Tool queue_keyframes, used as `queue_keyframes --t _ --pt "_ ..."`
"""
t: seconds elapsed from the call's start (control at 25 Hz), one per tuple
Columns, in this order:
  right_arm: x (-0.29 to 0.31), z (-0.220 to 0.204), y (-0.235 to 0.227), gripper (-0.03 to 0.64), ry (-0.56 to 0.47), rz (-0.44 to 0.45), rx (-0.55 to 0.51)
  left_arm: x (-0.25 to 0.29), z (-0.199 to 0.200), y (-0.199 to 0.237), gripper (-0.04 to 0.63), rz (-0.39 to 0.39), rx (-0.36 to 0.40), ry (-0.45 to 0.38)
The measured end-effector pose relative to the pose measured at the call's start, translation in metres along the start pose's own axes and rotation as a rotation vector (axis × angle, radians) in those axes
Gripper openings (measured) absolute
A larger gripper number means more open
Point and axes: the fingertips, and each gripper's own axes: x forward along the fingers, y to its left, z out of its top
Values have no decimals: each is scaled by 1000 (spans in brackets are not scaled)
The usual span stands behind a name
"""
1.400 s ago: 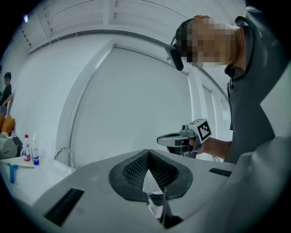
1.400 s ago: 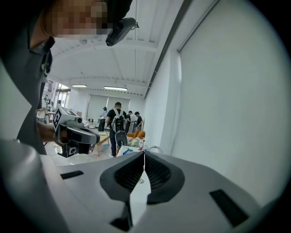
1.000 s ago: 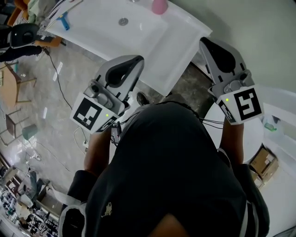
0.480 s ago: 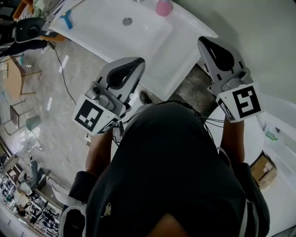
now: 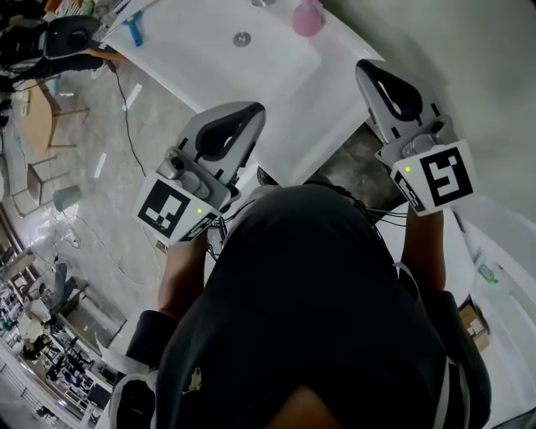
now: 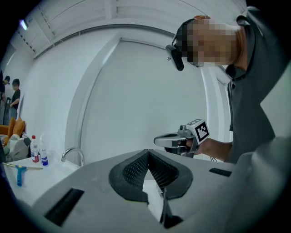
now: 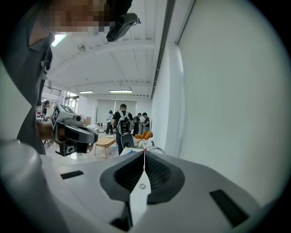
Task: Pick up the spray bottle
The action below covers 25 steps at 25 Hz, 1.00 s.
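Note:
Two small bottles stand at the far end of the white sink counter (image 6: 27,179): one with a red label (image 6: 35,150) and a clear one with a blue label and a spray top (image 6: 43,152). They are far from both grippers. A pink container (image 5: 307,18) sits at the sink's back edge in the head view. My left gripper (image 5: 254,109) (image 6: 148,151) is shut and empty, held level over the floor just short of the sink's front edge. My right gripper (image 5: 363,67) (image 7: 144,153) is shut and empty too, beside the sink's right corner near the wall.
A chrome tap (image 6: 72,154) rises from the basin (image 5: 209,59), whose drain (image 5: 242,38) shows. A blue-handled tool (image 5: 134,32) (image 6: 19,174) lies on the counter's left end. A white wall (image 7: 227,91) runs close on the right. Several people (image 7: 122,123) stand far off by tables.
The sink and the pink container have slid down and to the right in the head view. Both shut grippers have come closer to the sink's front edge.

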Motion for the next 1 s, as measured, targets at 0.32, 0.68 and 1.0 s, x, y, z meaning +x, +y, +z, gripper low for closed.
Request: queue_keyframes --t 0.32,0.68,1.0 --pt "6 -8 -22 11 -7 55 14 18 6 0 6 54 11 14" --pt "11 -15 -11 9 57 -27 23 8 -5 9 6 -35 -14 19" --pt "40 -24 -10 11 157 -115 38 15 -14 51 6 -154 -97 -16"
